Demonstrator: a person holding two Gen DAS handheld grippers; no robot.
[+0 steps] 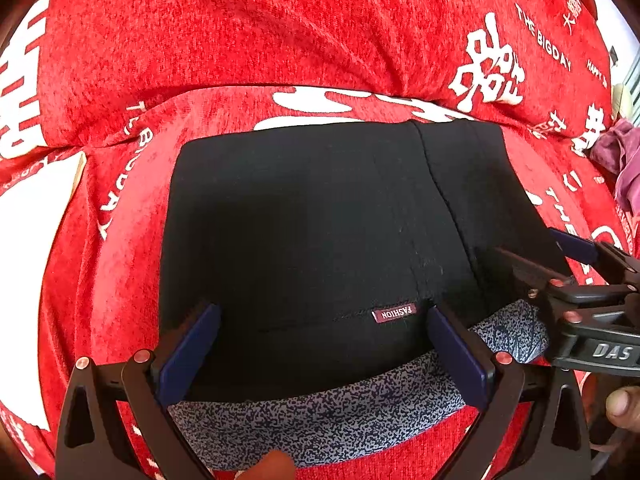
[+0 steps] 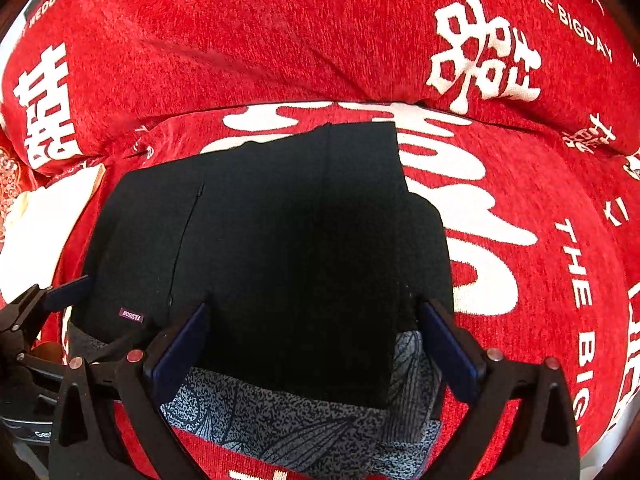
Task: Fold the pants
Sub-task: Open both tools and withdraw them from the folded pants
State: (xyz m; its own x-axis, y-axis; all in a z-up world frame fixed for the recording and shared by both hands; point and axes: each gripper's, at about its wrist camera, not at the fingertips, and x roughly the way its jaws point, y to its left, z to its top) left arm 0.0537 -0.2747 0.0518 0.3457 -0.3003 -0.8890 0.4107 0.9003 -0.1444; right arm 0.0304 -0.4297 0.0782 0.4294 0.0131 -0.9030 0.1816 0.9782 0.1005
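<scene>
Both grippers, left gripper (image 1: pixel 320 344) and right gripper (image 2: pixel 316 344), hover with fingers spread, pinching nothing, over the folded black pants (image 1: pixel 320 232) whose speckled grey lining (image 1: pixel 328 412) shows nearest them, lying on a red sofa cover (image 1: pixel 240 40) printed in white.

This looks like a home, a bedroom or sitting room: a soft cushioned surface under a red plush cover (image 2: pixel 280 40) printed with white wedding characters and "THE BIGDAY", purple clothing (image 1: pixel 618 164) bundled alongside.
</scene>
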